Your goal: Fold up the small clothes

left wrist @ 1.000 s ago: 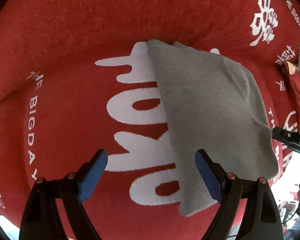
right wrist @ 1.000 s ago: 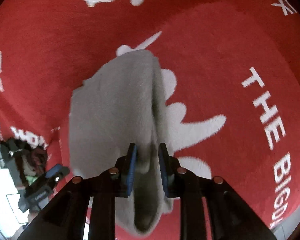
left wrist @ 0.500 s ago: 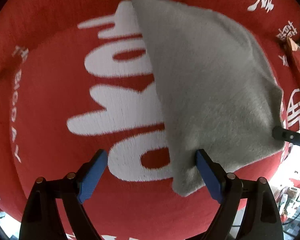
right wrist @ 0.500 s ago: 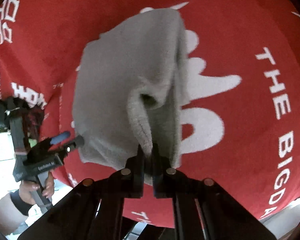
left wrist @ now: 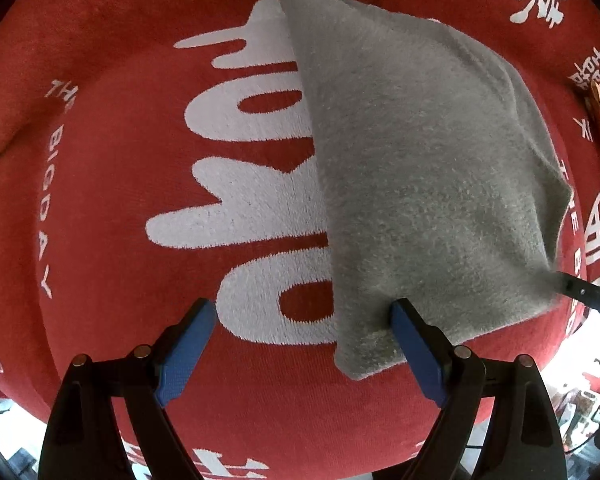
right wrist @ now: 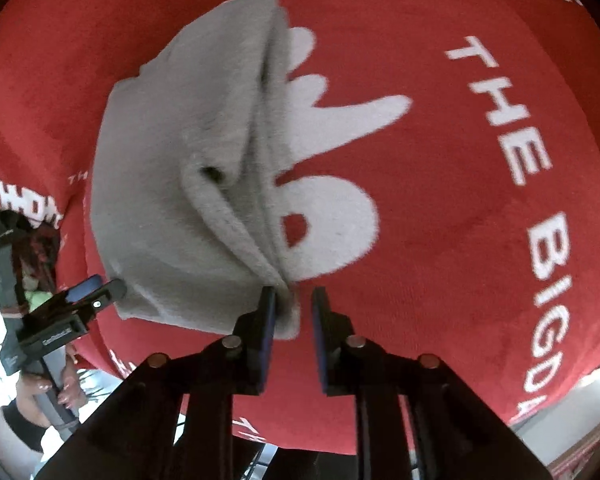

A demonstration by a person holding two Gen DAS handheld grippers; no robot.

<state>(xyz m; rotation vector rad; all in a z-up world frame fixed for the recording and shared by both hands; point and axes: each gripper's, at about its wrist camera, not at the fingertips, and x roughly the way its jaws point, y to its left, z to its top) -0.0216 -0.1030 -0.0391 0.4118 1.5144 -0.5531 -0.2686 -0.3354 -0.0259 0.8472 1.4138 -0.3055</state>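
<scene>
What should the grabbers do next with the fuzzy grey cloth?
Probably lift the right gripper clear: its jaws have just been opening, so the grey cloth corner sits loose between them on the red blanket. The left gripper is already wide open.

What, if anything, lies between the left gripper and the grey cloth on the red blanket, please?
Nothing visible does. The left gripper hangs open right over the grey cloth's near corner, one blue pad already at its edge; only the red blanket lies beneath.
</scene>
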